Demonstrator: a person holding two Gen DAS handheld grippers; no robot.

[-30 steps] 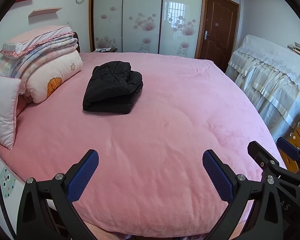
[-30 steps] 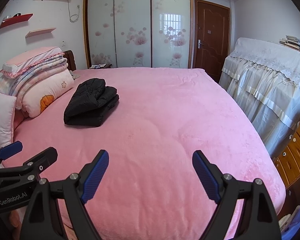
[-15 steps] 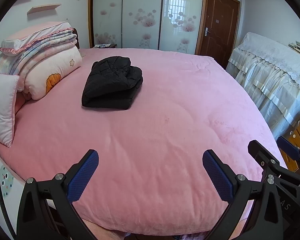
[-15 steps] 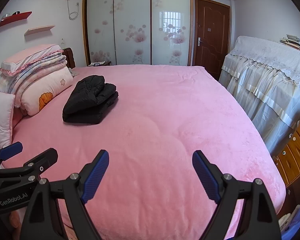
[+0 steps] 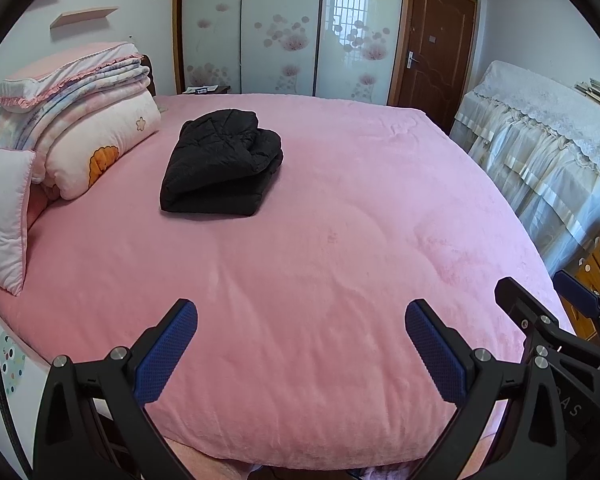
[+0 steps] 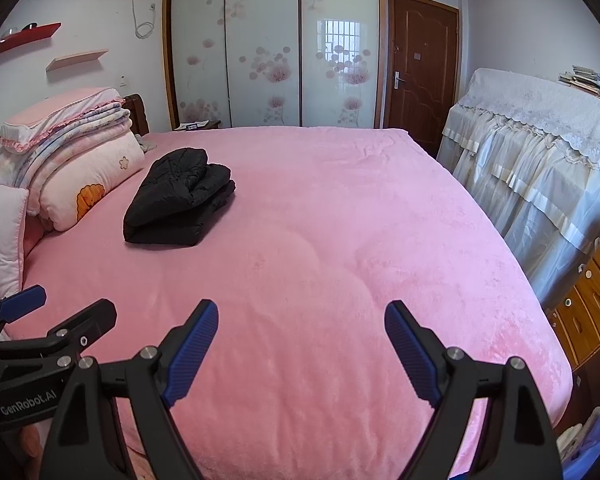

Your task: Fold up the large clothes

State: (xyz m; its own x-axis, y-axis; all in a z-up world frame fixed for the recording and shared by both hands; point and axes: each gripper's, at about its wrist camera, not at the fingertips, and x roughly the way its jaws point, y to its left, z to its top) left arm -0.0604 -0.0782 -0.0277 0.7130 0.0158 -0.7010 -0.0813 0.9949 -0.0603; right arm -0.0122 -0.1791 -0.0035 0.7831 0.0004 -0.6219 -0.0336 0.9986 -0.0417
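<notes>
Black padded jacket [image 5: 222, 166] lies folded into a thick bundle on the far left part of the pink bed [image 5: 320, 272], near the stack of folded quilts [image 5: 80, 120] and the white pillow [image 5: 4, 216] at the headboard side. From my right camera the same jacket [image 6: 178, 198] sits well apart from both of my tools, with bare pink blanket between.

My left gripper [image 5: 300, 344] hangs over the near edge of the bed with its 2 blue pads spread wide, nothing between them. My right gripper [image 6: 302, 344] is just beside it, likewise spread wide and holding nothing; its camera catches the left gripper's black frame at the lower left.

Behind the bed stand 3 flowered sliding wardrobe doors [image 6: 268, 52] and a brown door [image 6: 422, 68]; a lace-covered piece of furniture [image 6: 540, 148] lines the right wall.
</notes>
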